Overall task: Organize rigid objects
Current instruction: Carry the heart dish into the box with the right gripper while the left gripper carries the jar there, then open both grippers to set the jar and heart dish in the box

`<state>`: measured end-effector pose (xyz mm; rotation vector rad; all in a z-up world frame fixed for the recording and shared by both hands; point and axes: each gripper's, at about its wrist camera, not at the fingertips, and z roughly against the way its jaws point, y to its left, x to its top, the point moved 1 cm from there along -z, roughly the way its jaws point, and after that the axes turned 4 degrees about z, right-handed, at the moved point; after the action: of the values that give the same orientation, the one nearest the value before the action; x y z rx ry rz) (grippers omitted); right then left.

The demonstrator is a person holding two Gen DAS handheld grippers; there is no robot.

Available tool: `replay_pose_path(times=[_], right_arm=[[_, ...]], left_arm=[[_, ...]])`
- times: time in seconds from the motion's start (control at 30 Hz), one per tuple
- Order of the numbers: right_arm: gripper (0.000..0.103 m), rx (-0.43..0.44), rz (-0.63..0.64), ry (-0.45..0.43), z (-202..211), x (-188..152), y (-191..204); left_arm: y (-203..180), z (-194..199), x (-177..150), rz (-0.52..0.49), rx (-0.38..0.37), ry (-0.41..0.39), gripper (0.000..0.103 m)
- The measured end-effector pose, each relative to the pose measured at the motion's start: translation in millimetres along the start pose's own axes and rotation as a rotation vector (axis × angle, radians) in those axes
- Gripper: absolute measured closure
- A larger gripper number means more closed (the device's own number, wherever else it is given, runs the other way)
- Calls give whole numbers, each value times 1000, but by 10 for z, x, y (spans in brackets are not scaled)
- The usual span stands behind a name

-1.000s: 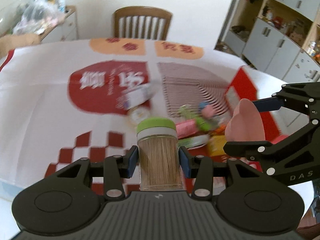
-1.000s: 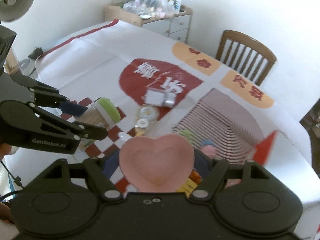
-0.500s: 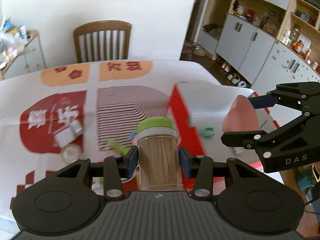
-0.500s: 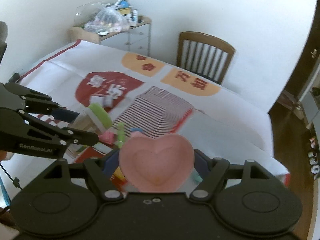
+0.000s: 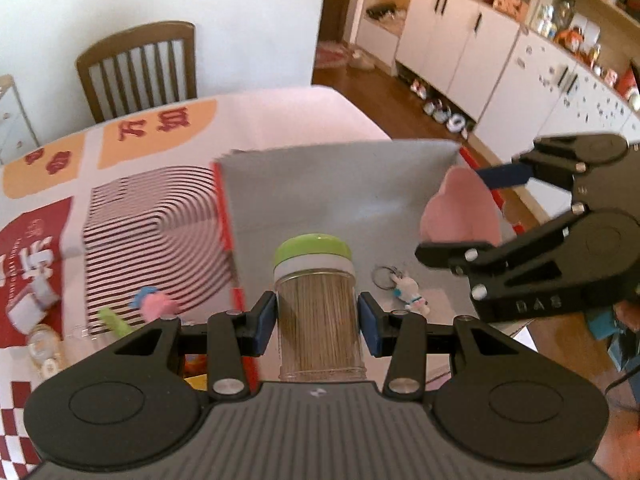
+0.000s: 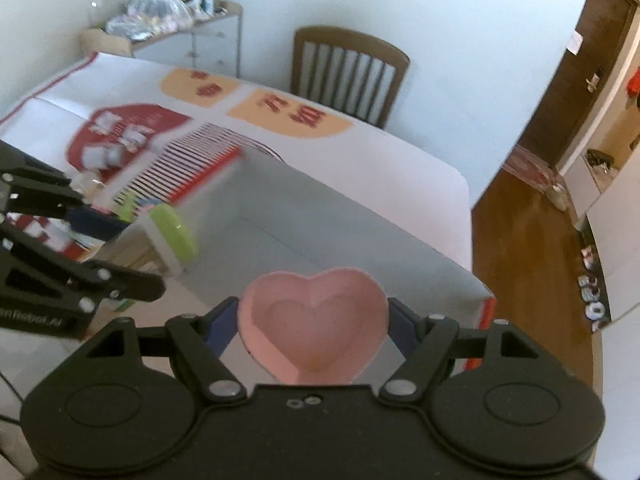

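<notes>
My left gripper (image 5: 317,325) is shut on a clear toothpick jar (image 5: 318,320) with a green lid, held upright over the near edge of a grey box (image 5: 340,192). In the right wrist view the same jar (image 6: 164,240) shows at the left, blurred. My right gripper (image 6: 313,328) is shut on a pink heart-shaped dish (image 6: 314,328), hanging over the grey box (image 6: 320,216). In the left wrist view the dish (image 5: 460,212) and the right gripper (image 5: 476,208) appear at the right. A small rabbit keychain (image 5: 404,290) lies inside the box.
Several small items remain on the printed tablecloth (image 5: 152,200) at the left: a pink and blue toy (image 5: 154,304), a green piece (image 5: 114,320), a white packet (image 5: 30,300). A wooden chair (image 6: 348,72) stands behind the table. Cabinets (image 5: 460,48) line the right wall.
Both grippers have swept to the right, away from the pile of items, and now hang over the grey box. Each keeps its grip, on the jar and on the dish.
</notes>
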<state>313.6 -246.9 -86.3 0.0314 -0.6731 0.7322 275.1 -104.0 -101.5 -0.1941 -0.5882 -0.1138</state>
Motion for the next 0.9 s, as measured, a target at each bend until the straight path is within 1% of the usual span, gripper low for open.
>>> replay_pose_path(times=[0.2, 0.3, 0.47, 0.63, 0.9], right_arm=[[27, 1, -50, 52, -293, -78, -245], [27, 12, -81, 82, -471, -100, -288], [27, 18, -100, 124, -678, -155, -319], [27, 45, -148, 163, -841, -179, -346], [27, 59, -181, 218, -984, -230, -360]], left_arm=[[-218, -419, 63, -23, 15, 88, 59], [-314, -604, 63, -39, 28, 128, 59], [-359, -870, 41, -38, 48, 196, 59], [-350, -1026, 58, -16, 60, 240, 59], [-314, -1175, 91, 26, 65, 300, 60]])
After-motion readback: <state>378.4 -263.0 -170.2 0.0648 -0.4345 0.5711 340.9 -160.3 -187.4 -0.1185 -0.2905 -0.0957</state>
